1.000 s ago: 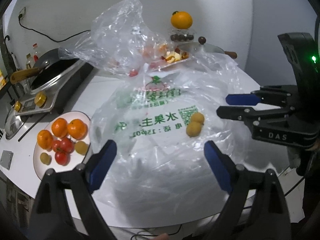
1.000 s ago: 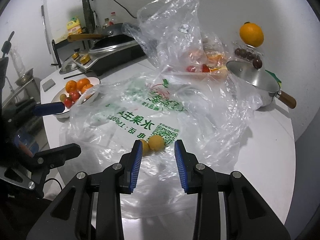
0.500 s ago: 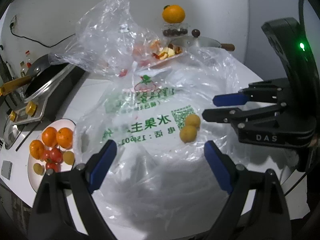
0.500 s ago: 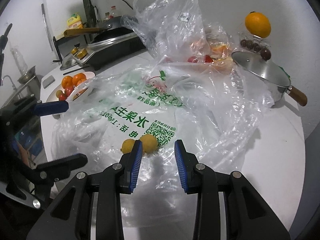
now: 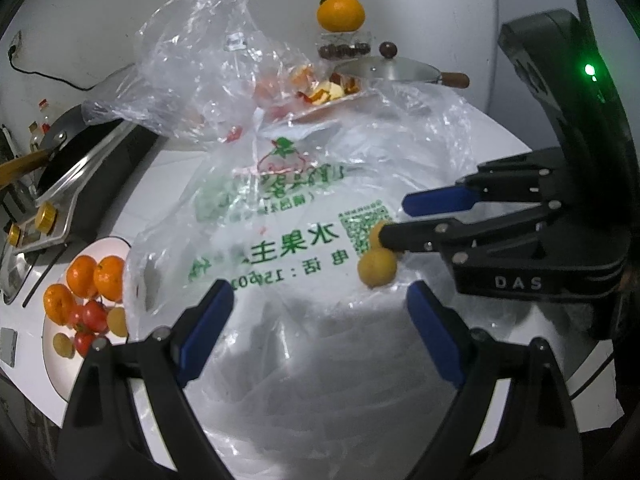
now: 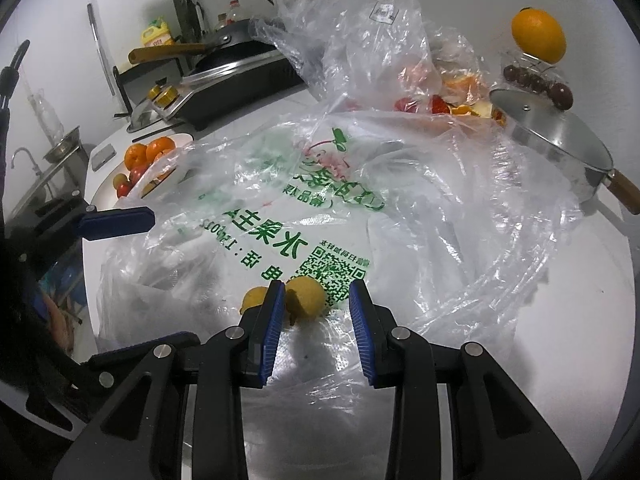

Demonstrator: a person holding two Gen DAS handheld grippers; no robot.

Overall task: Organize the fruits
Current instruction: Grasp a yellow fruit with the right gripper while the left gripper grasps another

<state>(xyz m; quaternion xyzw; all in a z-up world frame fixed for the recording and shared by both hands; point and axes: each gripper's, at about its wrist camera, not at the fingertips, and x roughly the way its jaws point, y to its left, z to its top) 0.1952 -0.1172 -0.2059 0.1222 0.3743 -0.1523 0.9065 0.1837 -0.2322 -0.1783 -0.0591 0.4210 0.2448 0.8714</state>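
Two small yellow fruits lie on a clear plastic bag (image 6: 280, 216) with green print. My right gripper (image 6: 318, 294) is open, its jaws on either side of one yellow fruit (image 6: 306, 298); the second yellow fruit (image 6: 253, 298) sits just left of the left jaw. In the left wrist view the right gripper (image 5: 396, 220) reaches in from the right at the fruits (image 5: 376, 267). My left gripper (image 5: 320, 300) is open and empty above the bag. A white plate (image 5: 56, 364) at the left holds oranges (image 5: 96, 276), tomatoes and small yellow fruits.
A second crumpled clear bag (image 5: 200, 56) with fruit scraps stands at the back. A lidded steel pan (image 6: 556, 136) with wooden handle, a box of dark fruits with an orange (image 6: 538, 36) on top, and a stove with a frying pan (image 6: 224, 60) ring the table.
My right gripper has moved forward and down, so one yellow fruit now sits between its jaws. My left gripper has shifted right, and the plate has slid toward the frame's left edge.
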